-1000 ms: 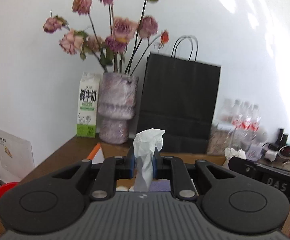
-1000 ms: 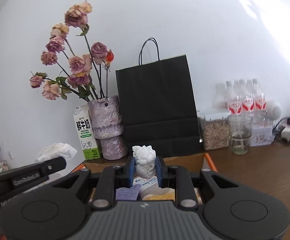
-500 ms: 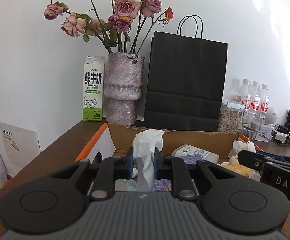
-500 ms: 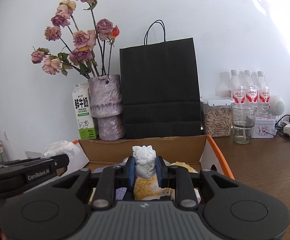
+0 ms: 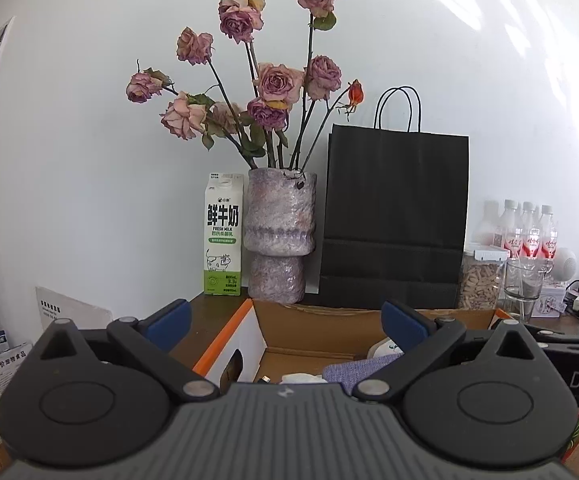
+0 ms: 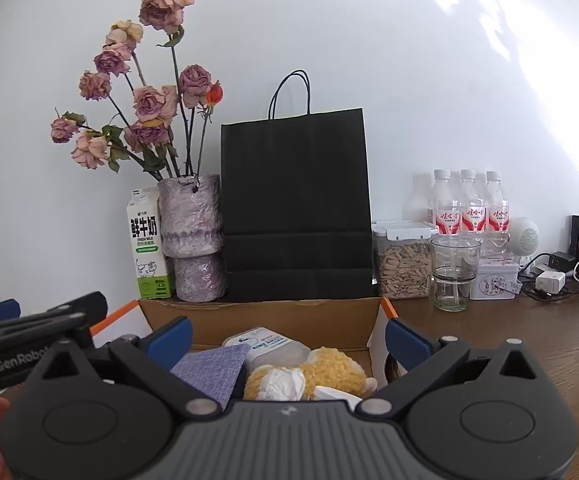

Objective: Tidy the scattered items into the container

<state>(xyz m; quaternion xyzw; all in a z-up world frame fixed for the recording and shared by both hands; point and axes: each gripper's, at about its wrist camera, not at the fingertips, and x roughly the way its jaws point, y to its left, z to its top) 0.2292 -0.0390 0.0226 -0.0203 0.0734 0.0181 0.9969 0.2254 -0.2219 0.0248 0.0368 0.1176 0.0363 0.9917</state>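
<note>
Both grippers, left gripper (image 5: 285, 322) and right gripper (image 6: 287, 338), have just sprung wide, nothing between them, above the cardboard box (image 6: 289, 314) (crumpled tissue (image 6: 281, 384) inside); milk carton (image 5: 223, 240) reads "FRESH MILK".

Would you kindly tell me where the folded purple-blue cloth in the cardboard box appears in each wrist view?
Left wrist: purple-blue cloth low, right of centre, beside the right finger.
Right wrist: cloth low, left of centre, beside the left finger.
Shared landmark: black paper bag behind the box.
</note>
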